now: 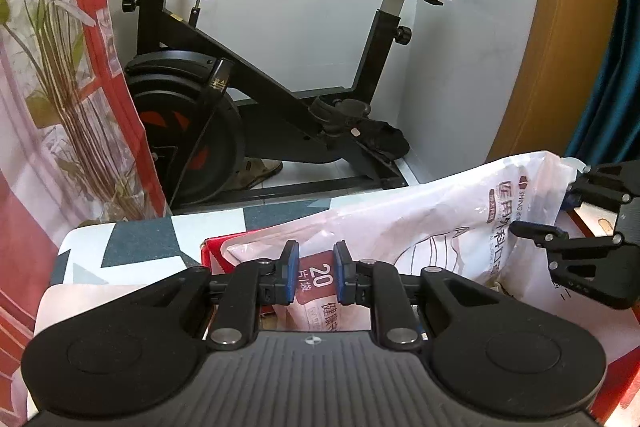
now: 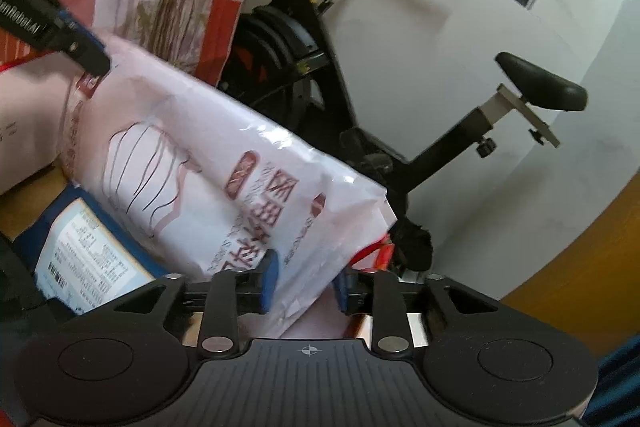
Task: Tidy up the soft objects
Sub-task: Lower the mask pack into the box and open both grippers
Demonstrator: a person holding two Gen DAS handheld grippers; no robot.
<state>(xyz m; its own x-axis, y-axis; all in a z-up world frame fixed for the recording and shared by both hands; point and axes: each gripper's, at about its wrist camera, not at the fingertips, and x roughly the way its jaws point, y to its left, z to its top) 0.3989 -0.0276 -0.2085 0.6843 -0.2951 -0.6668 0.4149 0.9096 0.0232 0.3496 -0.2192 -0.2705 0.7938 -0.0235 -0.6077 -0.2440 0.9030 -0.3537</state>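
A pink-and-white plastic pack of face masks (image 1: 420, 227) stretches between both grippers above a red box (image 1: 212, 255). My left gripper (image 1: 316, 271) is shut on the pack's near end, its blue pads pinching the printed film. In the right wrist view the same pack (image 2: 192, 163) runs diagonally, with the left gripper (image 2: 90, 55) clamped on its far upper end. My right gripper (image 2: 306, 281) stands open, the pack's lower corner lying loosely between its blue pads. From the left wrist view the right gripper (image 1: 556, 203) sits at the pack's right end.
A blue packet with a white label (image 2: 92, 251) lies under the mask pack. A teal-and-white patterned cloth (image 1: 140, 239) covers the surface. A black exercise bike (image 1: 260, 87) stands behind, a red floral curtain (image 1: 60, 67) hangs at left, and a wooden panel (image 1: 560, 27) is at right.
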